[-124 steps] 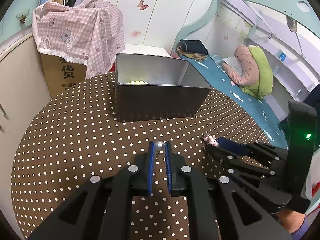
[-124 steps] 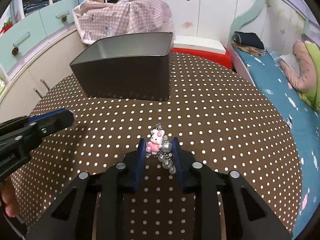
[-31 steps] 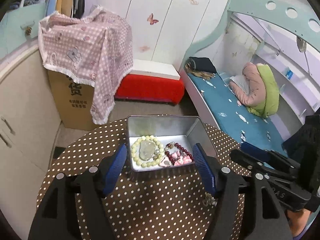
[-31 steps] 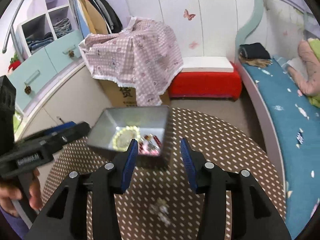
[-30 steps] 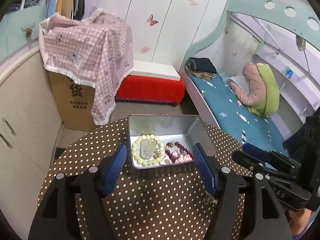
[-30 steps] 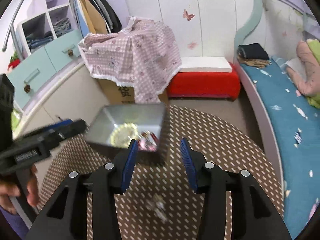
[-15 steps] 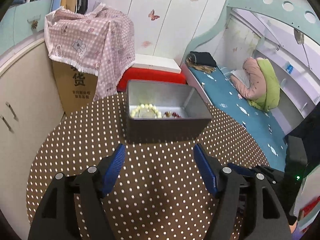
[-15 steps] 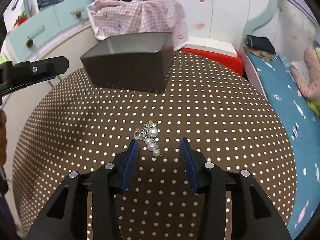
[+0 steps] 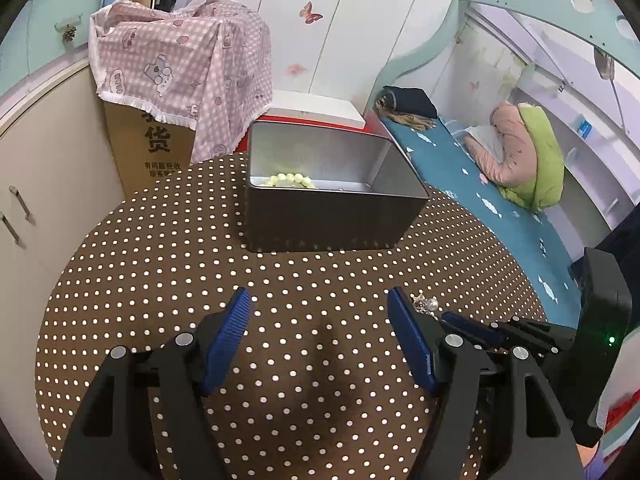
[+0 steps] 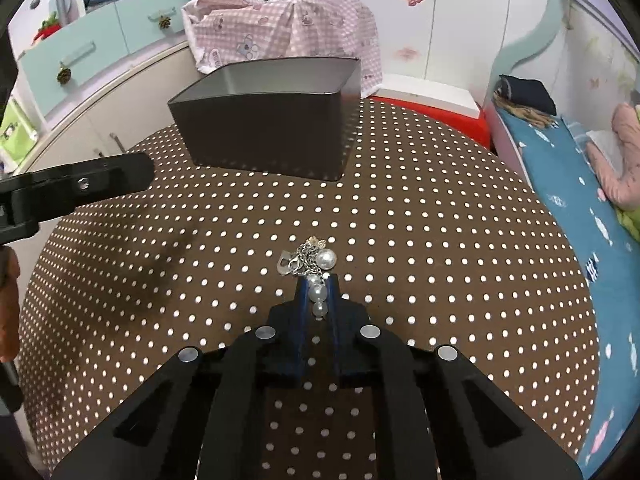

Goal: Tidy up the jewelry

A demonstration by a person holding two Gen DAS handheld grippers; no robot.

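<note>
My right gripper (image 10: 318, 294) has dropped to the brown polka-dot round tabletop (image 10: 440, 240) and its blue-padded jaws are now clenched on the silver chain charm with white pearls (image 10: 310, 266); half a second ago they stood wide apart above it. The lowest pearls sit between the pads, while the clasp and big pearl lie ahead on the cloth, about mid-tabletop toward the near edge. So the grasp looks made, and I judge a lift comes next.

My left gripper (image 9: 320, 332) hangs released, jaws spread wide, holding nothing, over the near-left part of the tabletop. It has come down from the high look into the box.

The dark grey rectangular metal tin (image 9: 332, 216) stands at the far edge of the tabletop. A pale yellow-green bead bracelet (image 9: 288, 179) shows inside, against its far left wall. Other pieces are hidden now behind the near wall.

The pearl charm is the only loose piece I see, so this may be the last pick. Risk: the chain dangles and could snag the tin's rim.
</note>
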